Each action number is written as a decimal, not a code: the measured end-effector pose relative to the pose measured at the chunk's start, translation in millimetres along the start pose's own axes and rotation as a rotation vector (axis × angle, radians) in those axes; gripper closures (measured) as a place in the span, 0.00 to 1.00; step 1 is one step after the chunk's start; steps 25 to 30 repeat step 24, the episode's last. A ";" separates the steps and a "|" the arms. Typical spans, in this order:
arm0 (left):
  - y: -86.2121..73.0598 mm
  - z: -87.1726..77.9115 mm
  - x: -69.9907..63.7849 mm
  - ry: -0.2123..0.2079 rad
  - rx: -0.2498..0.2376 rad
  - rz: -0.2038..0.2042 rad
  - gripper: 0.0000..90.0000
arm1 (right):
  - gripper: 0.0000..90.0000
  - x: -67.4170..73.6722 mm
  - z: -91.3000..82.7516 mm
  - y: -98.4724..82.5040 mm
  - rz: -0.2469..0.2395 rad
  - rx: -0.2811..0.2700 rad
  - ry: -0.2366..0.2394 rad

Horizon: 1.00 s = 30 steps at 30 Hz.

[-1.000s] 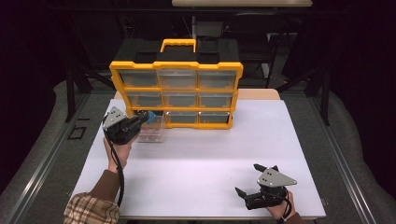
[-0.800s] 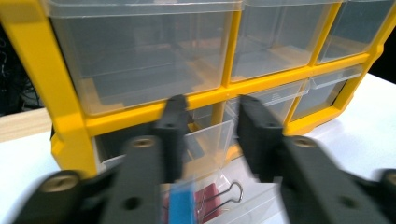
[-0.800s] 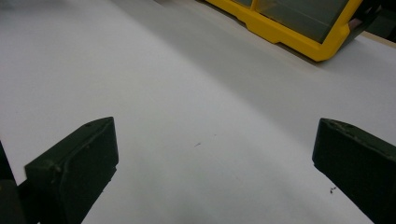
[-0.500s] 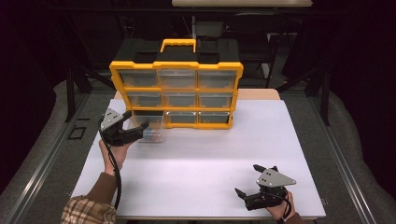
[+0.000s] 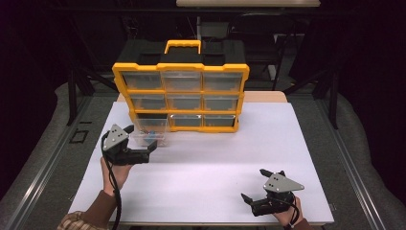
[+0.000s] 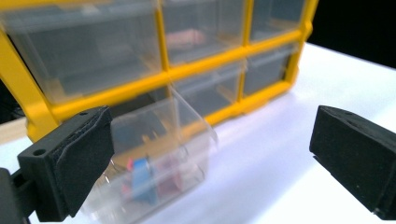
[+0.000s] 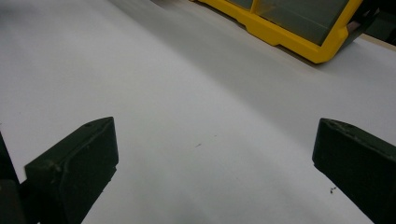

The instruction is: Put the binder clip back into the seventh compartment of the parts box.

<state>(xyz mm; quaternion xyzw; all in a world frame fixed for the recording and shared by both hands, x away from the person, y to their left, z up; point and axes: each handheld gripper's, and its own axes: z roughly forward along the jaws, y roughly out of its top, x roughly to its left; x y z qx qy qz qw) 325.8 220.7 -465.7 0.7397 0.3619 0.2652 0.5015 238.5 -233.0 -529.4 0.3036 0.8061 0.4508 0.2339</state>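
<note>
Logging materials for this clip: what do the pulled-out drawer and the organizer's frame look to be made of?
Drawer: clear, glossy, probably hard plastic; the blue and red bits inside and the table behind show through its walls. Frame: opaque yellow, likely moulded plastic with a smooth, slightly shiny finish; the bars between compartments look cast in one piece. Black top and yellow handle look like plastic too.

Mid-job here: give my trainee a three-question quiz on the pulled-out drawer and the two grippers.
1. True or false: the clear drawer is pulled out of the yellow organizer.
2. Which slot is it from? A bottom-left B top-right C middle
3. Are the left gripper fingers pressing the drawer?

Key: 1 true. 2 A. 3 No; its jaws have just been opening and stand apart beside the drawer. The right gripper rests open on the white table.
</note>
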 end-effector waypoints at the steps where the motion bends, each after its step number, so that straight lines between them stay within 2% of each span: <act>1: -3.4 -2.0 -1.8 -0.006 0.008 0.002 0.00 | 0.00 0.0 0.0 0.0 0.000 -0.001 0.000; 14: -41.5 -21.2 -17.4 -0.036 0.075 0.019 0.00 | 0.00 0.1 0.0 0.2 -0.001 -0.002 0.000; 19: -54.5 -26.7 -21.4 -0.061 0.100 0.002 0.00 | 0.00 0.2 -0.2 0.2 0.001 -0.004 0.001; 22: -57.5 -29.4 -21.1 -0.071 0.105 -0.015 0.00 | 0.00 0.3 -0.3 0.3 -0.003 -0.005 0.002; 30: -59.2 -29.7 -20.9 -0.072 0.111 -0.019 0.00 | 0.00 0.8 -0.9 0.5 -0.006 -0.012 0.007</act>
